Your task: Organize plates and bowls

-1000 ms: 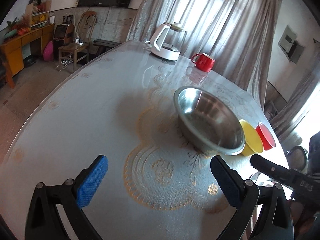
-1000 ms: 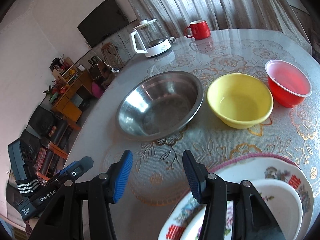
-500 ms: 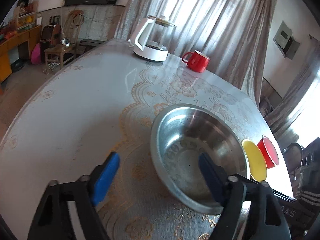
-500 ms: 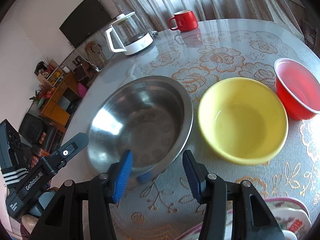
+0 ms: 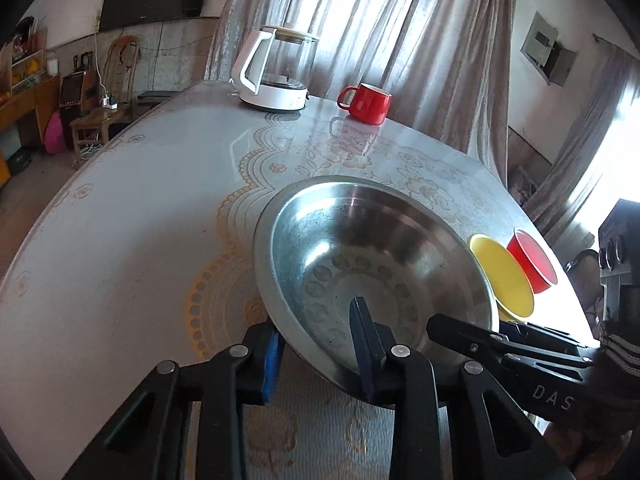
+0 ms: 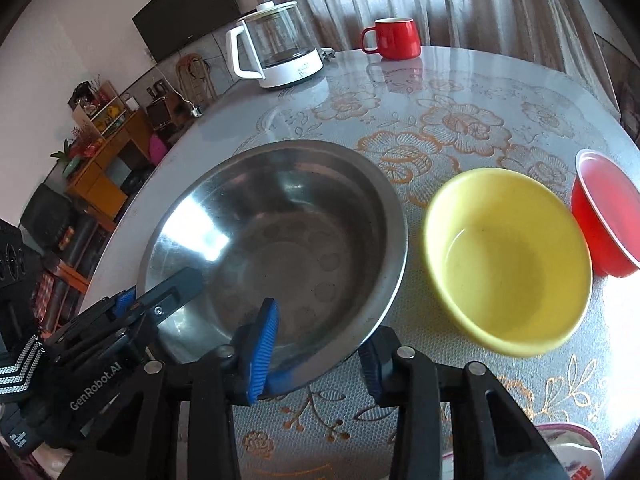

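Observation:
A large steel bowl stands on the patterned table. My left gripper straddles its near-left rim, one blue pad outside the wall and one inside; its jaws are closing, with a gap still showing. My right gripper straddles the near-right rim the same way, jaws also closing. Each gripper shows in the other's view, the left gripper and the right gripper. To the right of the steel bowl sit a yellow bowl and a red bowl. Patterned plates peek in at the bottom right.
A white-based glass kettle and a red mug stand at the far side of the table, near the curtains. The table's curved edge falls away on the left, with a chair and cabinets beyond.
Both grippers have come forward onto the steel bowl. The left jaws have narrowed from wide open to straddling the rim, and the right jaws have narrowed too. The plates have slid nearly out of the right view.

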`<control>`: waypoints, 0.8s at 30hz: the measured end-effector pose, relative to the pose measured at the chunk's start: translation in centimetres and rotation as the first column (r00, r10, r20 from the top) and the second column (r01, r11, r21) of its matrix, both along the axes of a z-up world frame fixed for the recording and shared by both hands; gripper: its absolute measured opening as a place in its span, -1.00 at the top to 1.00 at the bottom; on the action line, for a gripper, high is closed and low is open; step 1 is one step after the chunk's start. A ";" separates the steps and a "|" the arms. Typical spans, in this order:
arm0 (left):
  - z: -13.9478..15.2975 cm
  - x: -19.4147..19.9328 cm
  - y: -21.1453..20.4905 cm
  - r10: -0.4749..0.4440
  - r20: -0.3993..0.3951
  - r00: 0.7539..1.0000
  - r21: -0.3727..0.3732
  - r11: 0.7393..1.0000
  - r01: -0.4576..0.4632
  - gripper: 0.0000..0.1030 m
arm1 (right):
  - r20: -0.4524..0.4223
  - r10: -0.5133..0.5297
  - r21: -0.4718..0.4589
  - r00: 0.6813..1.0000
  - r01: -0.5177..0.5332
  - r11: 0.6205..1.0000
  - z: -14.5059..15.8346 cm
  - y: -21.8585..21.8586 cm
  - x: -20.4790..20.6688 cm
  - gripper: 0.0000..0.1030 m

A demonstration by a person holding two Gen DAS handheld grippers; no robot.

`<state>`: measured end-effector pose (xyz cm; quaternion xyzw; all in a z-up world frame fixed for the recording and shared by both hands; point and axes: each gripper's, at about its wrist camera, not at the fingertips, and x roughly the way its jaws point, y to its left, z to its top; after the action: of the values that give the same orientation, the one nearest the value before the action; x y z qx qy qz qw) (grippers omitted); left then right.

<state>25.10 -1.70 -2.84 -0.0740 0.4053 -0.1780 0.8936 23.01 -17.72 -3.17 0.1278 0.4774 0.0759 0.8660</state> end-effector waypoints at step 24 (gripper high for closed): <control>1.1 -15.9 8.4 0.118 -0.003 0.993 -0.058 0.991 -0.118 0.22 | 0.031 0.220 0.090 0.975 -0.222 0.971 1.6 7.3 -11.6 0.26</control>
<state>9.16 6.71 -1.78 -0.1238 0.3949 -0.1367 0.9000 11.37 -10.43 -1.61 0.1132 0.4757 0.1954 0.8501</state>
